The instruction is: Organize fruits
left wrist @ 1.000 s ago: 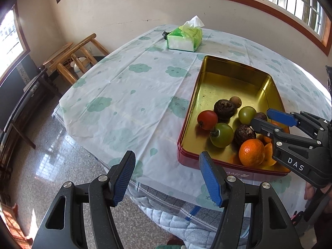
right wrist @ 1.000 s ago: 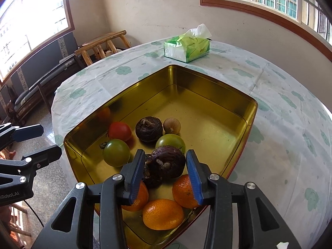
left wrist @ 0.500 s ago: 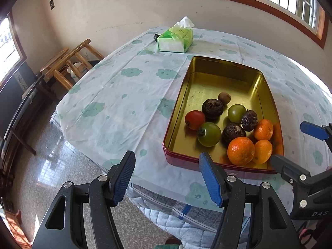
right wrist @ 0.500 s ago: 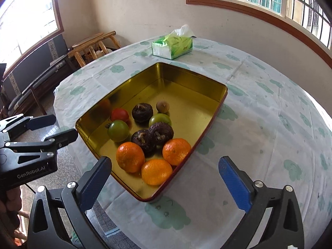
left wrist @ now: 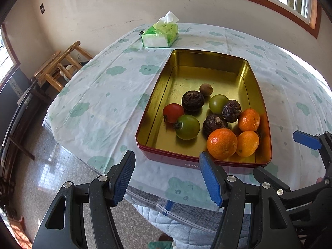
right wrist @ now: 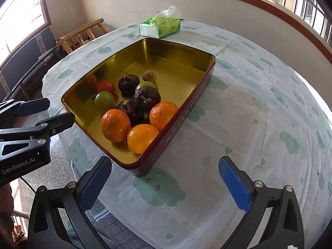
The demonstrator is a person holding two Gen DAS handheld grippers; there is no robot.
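A gold-lined tin tray (left wrist: 207, 76) (right wrist: 172, 68) with red outer walls sits on the table. It holds three oranges (left wrist: 222, 143) (right wrist: 115, 124), three dark brown wrinkled fruits (left wrist: 192, 100) (right wrist: 147, 98), a red tomato (left wrist: 172, 112) (right wrist: 105, 86), two green tomatoes (left wrist: 187, 126) (right wrist: 103, 101) and a small brown fruit (left wrist: 206, 89) (right wrist: 149, 76). My left gripper (left wrist: 167, 176) (right wrist: 59, 112) hangs open and empty off the tray's near-left corner. My right gripper (right wrist: 165, 172) (left wrist: 290, 159) stands wide open with nothing in it, just short of the tray's near-right corner.
A green tissue pack (left wrist: 160, 34) (right wrist: 160, 28) lies at the far side of the table, which wears a white cloth with green clouds (right wrist: 259, 114). Wooden chairs (left wrist: 60, 66) stand off to the left. The table edge and tiled floor (left wrist: 51, 166) are below my left gripper.
My right gripper let go of a dark brown fruit among the oranges, opened wide and pulled back out of the tray. My left gripper shifted a little; the tray now sits more central in its view.
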